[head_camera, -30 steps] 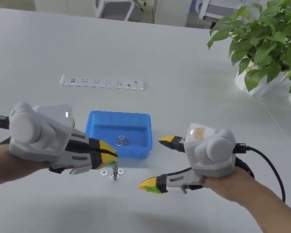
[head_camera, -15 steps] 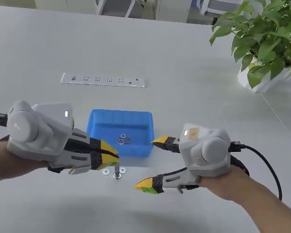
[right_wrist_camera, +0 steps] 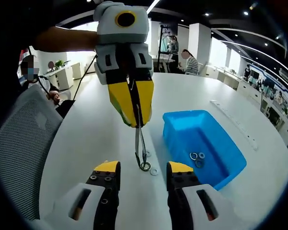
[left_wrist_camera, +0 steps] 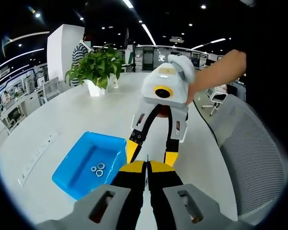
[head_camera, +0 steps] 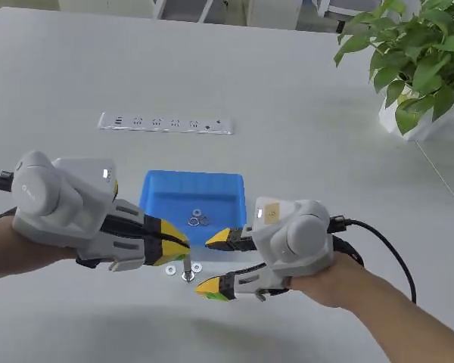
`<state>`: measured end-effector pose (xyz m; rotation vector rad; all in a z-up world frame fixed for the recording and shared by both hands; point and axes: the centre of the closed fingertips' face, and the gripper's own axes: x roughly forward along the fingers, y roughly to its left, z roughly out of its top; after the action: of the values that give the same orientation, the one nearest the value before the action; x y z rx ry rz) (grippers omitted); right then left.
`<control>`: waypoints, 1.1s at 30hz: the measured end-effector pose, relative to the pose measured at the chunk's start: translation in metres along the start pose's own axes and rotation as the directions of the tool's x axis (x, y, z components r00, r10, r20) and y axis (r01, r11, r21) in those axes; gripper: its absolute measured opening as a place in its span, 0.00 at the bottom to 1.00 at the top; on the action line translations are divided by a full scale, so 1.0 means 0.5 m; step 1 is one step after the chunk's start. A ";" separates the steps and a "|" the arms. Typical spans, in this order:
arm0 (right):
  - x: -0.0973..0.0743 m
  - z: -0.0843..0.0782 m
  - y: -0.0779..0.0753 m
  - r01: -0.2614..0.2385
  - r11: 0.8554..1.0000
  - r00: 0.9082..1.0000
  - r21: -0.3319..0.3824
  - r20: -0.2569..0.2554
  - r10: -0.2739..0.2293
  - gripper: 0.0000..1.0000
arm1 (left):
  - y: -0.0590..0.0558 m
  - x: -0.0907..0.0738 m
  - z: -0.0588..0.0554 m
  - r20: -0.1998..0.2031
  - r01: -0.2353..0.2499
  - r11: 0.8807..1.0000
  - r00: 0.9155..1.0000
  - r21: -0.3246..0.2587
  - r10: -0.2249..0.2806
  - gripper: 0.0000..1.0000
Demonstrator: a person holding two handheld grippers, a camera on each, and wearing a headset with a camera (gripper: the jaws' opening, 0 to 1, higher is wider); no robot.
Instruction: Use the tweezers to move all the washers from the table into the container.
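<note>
My left gripper is shut on thin metal tweezers that point down at the table just in front of the blue container. The tweezer tips rest at a washer, with two more washers lying beside it. Three washers lie inside the container. My right gripper stands open just to the right of the tweezers, one jaw on each side of the loose washers. In the left gripper view its jaws are pressed together on the tweezers, and the right gripper faces them.
A white power strip lies behind the container. A potted plant stands at the far right. A black cable trails from the right gripper. A mesh chair and seated people sit beyond the table edge.
My right gripper has moved left, closing in on the tweezers and the loose washers, still open. The left gripper with the tweezers has stayed nearly in place.
</note>
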<state>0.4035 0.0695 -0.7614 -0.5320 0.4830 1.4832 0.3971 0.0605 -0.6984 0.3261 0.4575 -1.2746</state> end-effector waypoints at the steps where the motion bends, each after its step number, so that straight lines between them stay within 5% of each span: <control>1: 0.003 0.000 0.000 -0.005 1.000 1.000 -0.006 -0.005 0.005 0.36 | -0.001 0.000 0.000 -0.002 0.006 1.000 1.000 0.001 -0.006 0.05; 9: 0.033 0.003 0.011 -0.078 0.995 0.996 -0.056 -0.042 0.076 0.20 | -0.002 0.002 -0.002 -0.005 0.025 1.000 1.000 -0.005 -0.025 0.05; 15: 0.042 0.006 0.011 -0.078 0.995 0.996 -0.067 -0.053 0.074 0.11 | -0.002 0.011 0.001 0.002 0.024 1.000 1.000 -0.012 -0.023 0.05; 33: 0.041 0.002 0.012 -0.074 0.996 0.995 -0.048 -0.069 0.070 0.07 | -0.002 0.017 -0.006 -0.021 0.014 1.000 1.000 -0.016 -0.015 0.07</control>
<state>0.3981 0.0866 -0.7731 -0.6107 0.5230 1.5534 0.3978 0.0544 -0.7053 0.3240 0.4881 -1.2822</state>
